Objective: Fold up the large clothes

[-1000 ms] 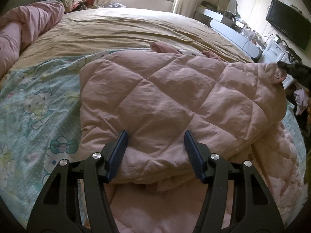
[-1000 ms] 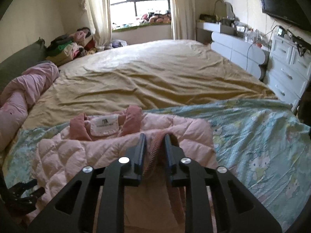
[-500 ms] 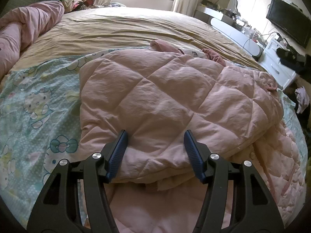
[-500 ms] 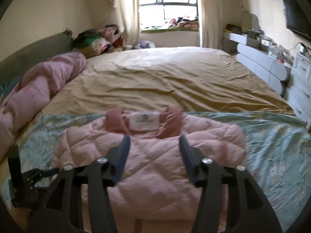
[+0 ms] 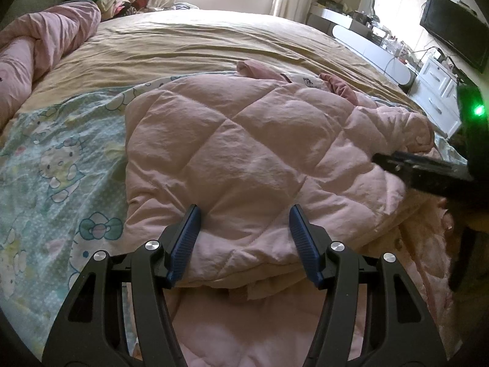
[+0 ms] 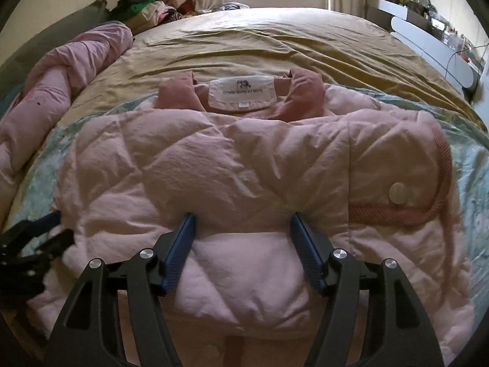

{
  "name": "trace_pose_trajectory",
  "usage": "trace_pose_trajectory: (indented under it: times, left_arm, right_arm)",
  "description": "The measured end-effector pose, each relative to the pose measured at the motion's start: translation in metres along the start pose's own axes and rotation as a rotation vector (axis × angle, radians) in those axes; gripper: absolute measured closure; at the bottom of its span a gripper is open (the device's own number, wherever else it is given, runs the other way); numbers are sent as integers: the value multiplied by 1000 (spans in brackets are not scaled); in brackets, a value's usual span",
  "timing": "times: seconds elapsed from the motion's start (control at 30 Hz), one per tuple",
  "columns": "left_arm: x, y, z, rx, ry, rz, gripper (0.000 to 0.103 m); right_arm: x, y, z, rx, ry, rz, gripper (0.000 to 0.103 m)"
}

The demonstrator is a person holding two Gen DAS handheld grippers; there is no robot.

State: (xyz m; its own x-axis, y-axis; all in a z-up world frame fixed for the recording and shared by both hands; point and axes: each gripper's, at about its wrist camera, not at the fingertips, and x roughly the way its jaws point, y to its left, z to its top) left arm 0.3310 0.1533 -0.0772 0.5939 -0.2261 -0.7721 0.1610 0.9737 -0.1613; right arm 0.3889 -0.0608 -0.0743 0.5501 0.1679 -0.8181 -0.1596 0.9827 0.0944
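Observation:
A pale pink quilted jacket [image 5: 250,153] lies on the bed with both sides folded over its middle. It also shows in the right wrist view [image 6: 244,159], with its darker pink collar and white label [image 6: 241,93] at the far end. My left gripper [image 5: 244,214] is open and empty, its jaws spread over the near folded edge. My right gripper [image 6: 241,223] is open and empty just above the jacket's lower middle. The right gripper also shows at the right edge of the left wrist view [image 5: 428,171], and the left gripper at the left edge of the right wrist view [image 6: 33,241].
The jacket rests on a light blue cartoon-print sheet [image 5: 55,159] over a tan bedspread [image 6: 244,36]. A rolled pink duvet [image 6: 61,70] lies along the left. Piled clothes [image 6: 152,6] sit by the window. White drawers [image 5: 437,88] and a TV [image 5: 452,33] stand at the right.
My right gripper let go of the jacket's folded right side, opened, and moved closer over the jacket's middle. The left gripper has stayed open in place.

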Motion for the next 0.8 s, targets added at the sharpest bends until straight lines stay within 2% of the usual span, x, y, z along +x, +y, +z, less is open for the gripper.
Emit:
trace_pose_trajectory:
  times: [0.27, 0.37, 0.57, 0.6, 0.7, 0.77, 0.8]
  left_arm:
    - [-1, -4, -1, 9, 2, 15, 52]
    - [-4, -7, -2, 14, -1, 23, 52]
    - [-14, -8, -2, 11, -11, 18, 52]
    - [-17, -10, -1, 13, -14, 14, 50]
    - [-26, -16, 1, 27, -33, 10, 32]
    - [-34, -22, 1, 39, -53, 8, 28]
    - [-38, -25, 2, 43, -65, 7, 22]
  right_arm:
    - [-7, 5, 0, -31, -4, -23, 37]
    - [-22, 7, -2, -33, -50, 1, 23]
    - [-51, -2, -3, 15, -121, 17, 14]
    - [-56, -3, -3, 19, -130, 17, 13]
    - [-66, -4, -2, 23, -148, 22, 12]
    - [-76, -6, -3, 30, -173, 24, 12]
    - [-79, -7, -3, 34, -180, 23, 12]
